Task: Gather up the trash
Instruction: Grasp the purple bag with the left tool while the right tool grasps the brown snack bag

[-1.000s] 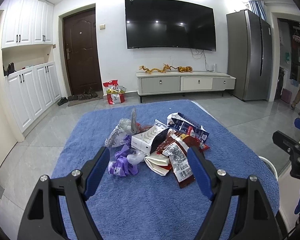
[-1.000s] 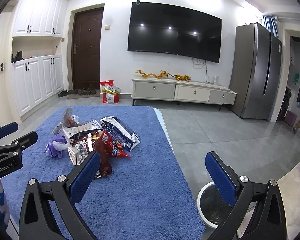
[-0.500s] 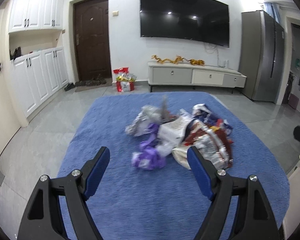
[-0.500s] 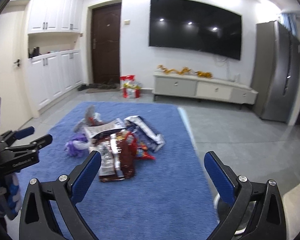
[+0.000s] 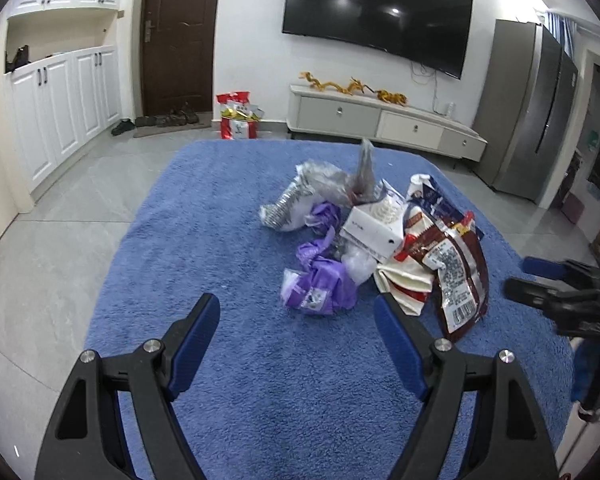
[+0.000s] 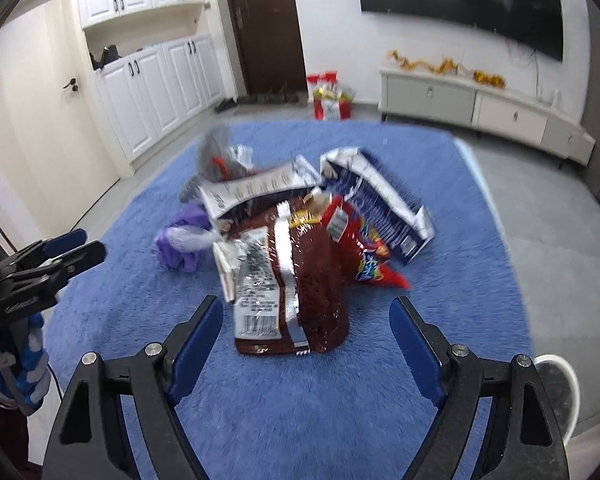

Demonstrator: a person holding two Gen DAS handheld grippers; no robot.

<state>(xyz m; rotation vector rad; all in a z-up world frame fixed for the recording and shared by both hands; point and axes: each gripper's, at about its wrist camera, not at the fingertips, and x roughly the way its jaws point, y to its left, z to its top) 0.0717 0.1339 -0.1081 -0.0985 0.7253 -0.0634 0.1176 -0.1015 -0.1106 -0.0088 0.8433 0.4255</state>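
Nothing collected yet. Trash pile (image 6: 296,240) sits mid blue-covered table (image 5: 228,240), toward its right edge. Left gripper (image 5: 296,344) open, empty. Right gripper (image 6: 306,344) closing, nothing btwn jaws, brown wrapper (image 6: 300,292) just ahead. White bin (image 6: 556,384) off table's near-right corner.

Wrappers (image 5: 380,236) lie heaped mid-cloth (image 5: 220,220); a bin (image 6: 556,384) stands right of it.
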